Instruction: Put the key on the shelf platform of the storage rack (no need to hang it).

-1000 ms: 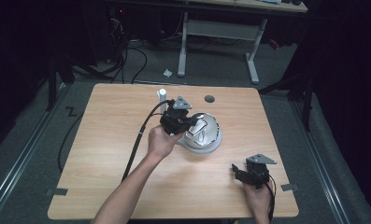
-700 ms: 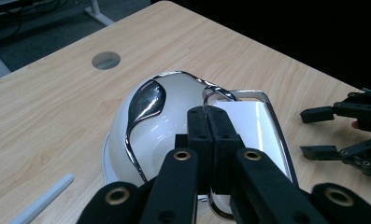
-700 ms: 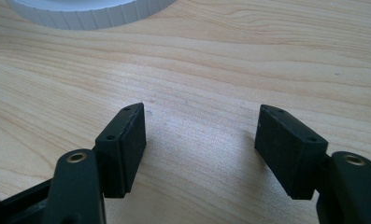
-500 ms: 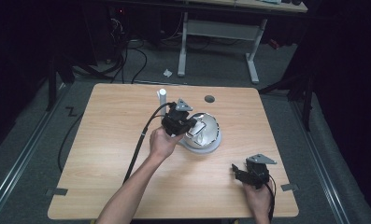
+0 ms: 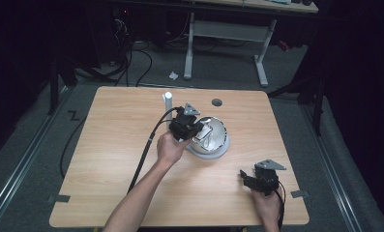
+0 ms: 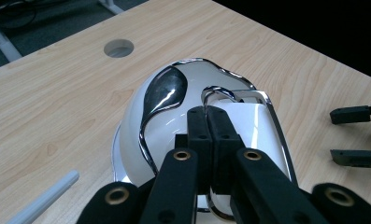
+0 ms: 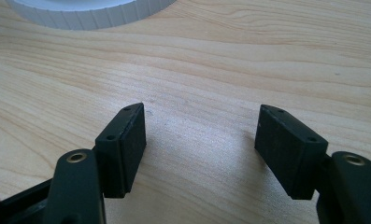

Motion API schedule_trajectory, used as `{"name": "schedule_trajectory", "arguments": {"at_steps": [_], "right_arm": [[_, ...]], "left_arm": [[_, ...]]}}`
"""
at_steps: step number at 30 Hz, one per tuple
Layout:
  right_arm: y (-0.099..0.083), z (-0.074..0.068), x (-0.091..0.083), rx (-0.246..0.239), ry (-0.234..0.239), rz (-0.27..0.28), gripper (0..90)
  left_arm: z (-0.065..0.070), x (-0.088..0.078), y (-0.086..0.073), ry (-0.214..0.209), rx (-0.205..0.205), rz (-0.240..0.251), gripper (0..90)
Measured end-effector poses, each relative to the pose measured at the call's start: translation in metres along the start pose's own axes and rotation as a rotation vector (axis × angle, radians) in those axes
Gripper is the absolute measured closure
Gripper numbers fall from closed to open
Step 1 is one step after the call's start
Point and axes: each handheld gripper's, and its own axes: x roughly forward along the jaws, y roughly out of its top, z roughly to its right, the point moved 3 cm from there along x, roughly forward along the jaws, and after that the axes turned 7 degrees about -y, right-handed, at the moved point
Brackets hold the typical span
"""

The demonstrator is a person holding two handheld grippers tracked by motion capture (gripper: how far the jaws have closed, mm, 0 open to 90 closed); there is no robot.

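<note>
Centrally on the table (image 5: pixel 107 159) sits a white, chrome-trimmed dome (image 5: pixel 214 137) on a ribbed round base, with the left gripper (image 6: pixel 206 135) over its top, jaws pressed together above the chrome-rimmed panel; whether they pinch anything I cannot tell. Well apart, near the front right corner, the right gripper (image 7: pixel 202 144) rests with jaws spread wide, holding nothing. Behind the dome stands a white tube (image 5: pixel 168 104).

Pale wooden table (image 5: pixel 112 145) with a round hole (image 5: pixel 216 102)
</note>
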Motion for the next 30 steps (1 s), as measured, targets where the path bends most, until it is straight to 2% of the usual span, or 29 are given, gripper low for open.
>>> {"name": "schedule_trajectory", "arguments": {"at_steps": [8,13,15,20,30], "right_arm": [[0.000,0.000,0.000,-0.002,0.002,0.001,34.0],[0.000,0.000,0.000,-0.002,0.002,0.000,34.0],[0.000,0.000,0.000,-0.003,0.002,0.001,34.0],[0.000,0.000,0.000,-0.003,0.002,0.002,34.0],[0.000,0.000,0.000,-0.004,0.003,0.001,34.0]], "left_arm": [[-0.002,0.007,-0.002,0.008,-0.008,0.000,89.7],[-0.002,0.012,-0.002,0.014,-0.011,-0.011,89.8],[-0.002,0.018,-0.005,0.021,-0.006,-0.030,89.7],[-0.002,0.024,-0.006,0.016,-0.015,-0.030,89.7],[-0.007,0.026,-0.007,0.035,-0.027,-0.027,89.2]]}}
